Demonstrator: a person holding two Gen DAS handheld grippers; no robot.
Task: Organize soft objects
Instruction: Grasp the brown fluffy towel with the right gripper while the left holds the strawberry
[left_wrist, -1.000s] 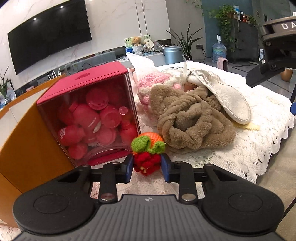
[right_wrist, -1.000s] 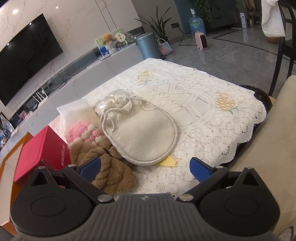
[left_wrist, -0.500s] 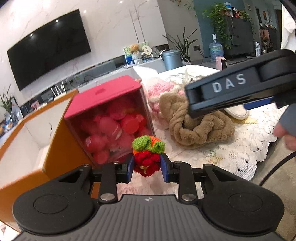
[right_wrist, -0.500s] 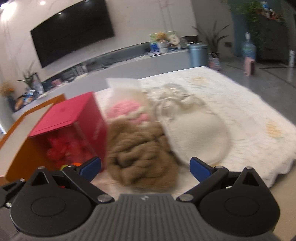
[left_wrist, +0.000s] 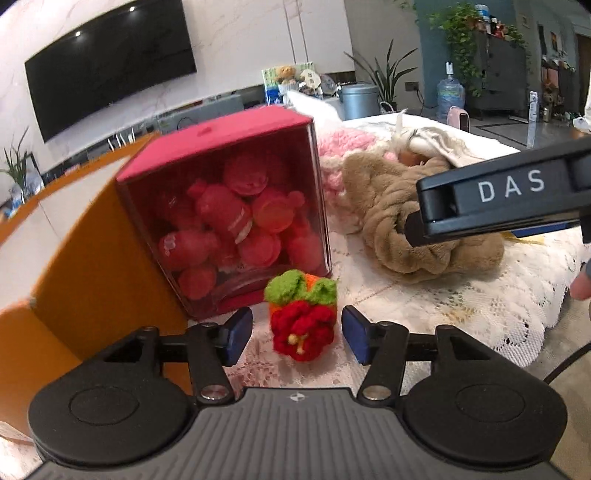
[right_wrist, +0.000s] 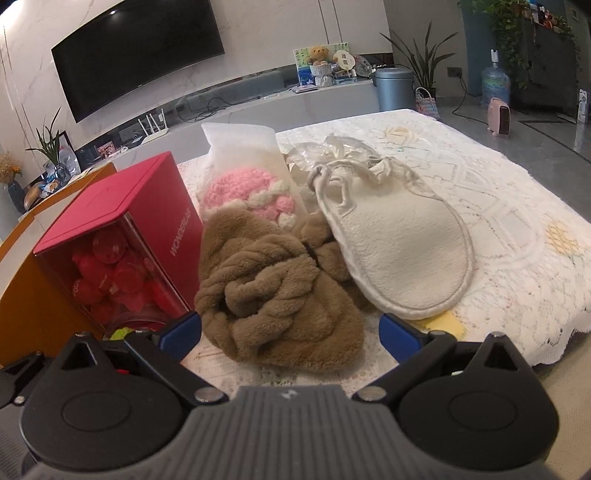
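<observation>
Red clear-fronted box of red capsules stands just behind the crocheted red-and-green strawberry toy, orange panel to its left. Toy sits on lace-covered worktop between released left gripper fingers, untouched. Right gripper spread wide, brown plush bundle between its tips.

Counted on the lace cloth: one crocheted strawberry, low centre; one red box of red capsules, left of centre; one brown plush bundle, centre; one pink knit piece, upper centre; one cream pouch, right of centre.
</observation>
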